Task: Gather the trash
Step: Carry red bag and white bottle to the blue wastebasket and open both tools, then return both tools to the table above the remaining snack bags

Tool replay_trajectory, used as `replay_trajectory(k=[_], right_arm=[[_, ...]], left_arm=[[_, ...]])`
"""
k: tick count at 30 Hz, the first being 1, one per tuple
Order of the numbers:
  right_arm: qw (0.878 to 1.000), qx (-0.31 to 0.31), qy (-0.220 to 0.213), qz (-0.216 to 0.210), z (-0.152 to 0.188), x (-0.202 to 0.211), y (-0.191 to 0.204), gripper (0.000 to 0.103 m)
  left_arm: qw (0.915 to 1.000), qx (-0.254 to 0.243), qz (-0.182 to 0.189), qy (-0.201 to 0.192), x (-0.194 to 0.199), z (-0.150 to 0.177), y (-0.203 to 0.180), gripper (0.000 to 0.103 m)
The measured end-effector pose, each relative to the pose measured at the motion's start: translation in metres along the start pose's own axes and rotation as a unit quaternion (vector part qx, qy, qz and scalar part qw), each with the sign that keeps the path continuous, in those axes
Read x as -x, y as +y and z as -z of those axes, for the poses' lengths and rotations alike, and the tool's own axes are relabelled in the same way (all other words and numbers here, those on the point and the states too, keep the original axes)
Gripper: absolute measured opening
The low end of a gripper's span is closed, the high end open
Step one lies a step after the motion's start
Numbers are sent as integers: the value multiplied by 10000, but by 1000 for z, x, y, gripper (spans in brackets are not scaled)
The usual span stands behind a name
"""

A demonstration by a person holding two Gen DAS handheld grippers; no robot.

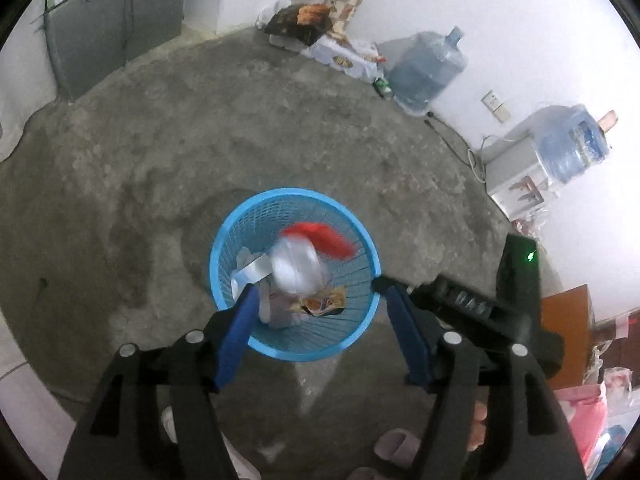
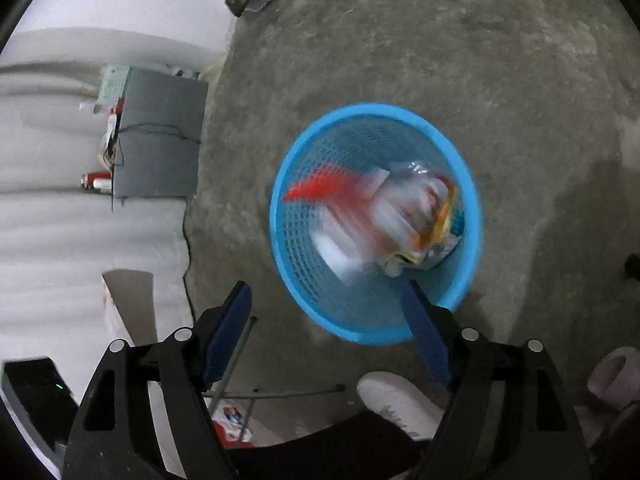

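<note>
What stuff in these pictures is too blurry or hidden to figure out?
- Red and white trash in the blue basket: smeared by motion in both wrist views, so its type is unreadable.
- Basket bottom: covered by trash.
- Basket's near rim: hidden behind a left claw finger.
- Person: only shoes show, cut off by the bottom edge.

The round blue plastic mesh basket point(image 1: 295, 200) stands alone on the bare grey concrete floor point(image 1: 200, 140), with open floor all round it; its mouth is open from above, though blurred red-and-white wrappers and a clear plastic bag point(image 1: 296, 266) partly fill the inside. Obstacles keep to the edges of the room: two large blue water bottles point(image 1: 424, 68), a white dispenser box point(image 1: 516, 184) and a trailing cable along the white wall, a grey cabinet point(image 1: 100, 40) in the far corner, and a pile of bags and boxes point(image 1: 308, 24) beside it. Close in, a white shoe point(image 2: 400, 400) and a pink slipper point(image 2: 616, 372) lie on the floor just beside the basket's near rim.
</note>
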State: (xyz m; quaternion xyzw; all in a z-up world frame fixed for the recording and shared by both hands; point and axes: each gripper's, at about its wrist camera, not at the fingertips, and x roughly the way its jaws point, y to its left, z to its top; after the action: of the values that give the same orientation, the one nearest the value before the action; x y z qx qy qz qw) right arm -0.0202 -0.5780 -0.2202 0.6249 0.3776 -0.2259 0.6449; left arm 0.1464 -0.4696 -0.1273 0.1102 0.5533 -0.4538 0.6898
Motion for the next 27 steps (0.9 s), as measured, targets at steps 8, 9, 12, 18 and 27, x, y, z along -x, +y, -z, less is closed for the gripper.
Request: replay_trajectory(k=[8, 9, 12, 18, 27], right_arm=[[9979, 606, -177, 152, 33, 26, 21, 74], [9972, 703, -222, 142, 37, 31, 28, 74], [9937, 1080, -287, 15, 50, 42, 49, 74], [9744, 2212, -102, -392, 97, 50, 108, 76], [9341, 3397, 539, -954, 170, 47, 179, 76]], left_arm=[[9987, 204, 143, -452, 68, 27, 4, 67], [9980, 242, 164, -554, 84, 35, 6, 69], [9962, 288, 98, -813, 121, 57, 12, 74], [9909, 225, -191, -1312, 212, 127, 36, 80], [9665, 1179, -967, -2063, 327, 272, 117, 83]])
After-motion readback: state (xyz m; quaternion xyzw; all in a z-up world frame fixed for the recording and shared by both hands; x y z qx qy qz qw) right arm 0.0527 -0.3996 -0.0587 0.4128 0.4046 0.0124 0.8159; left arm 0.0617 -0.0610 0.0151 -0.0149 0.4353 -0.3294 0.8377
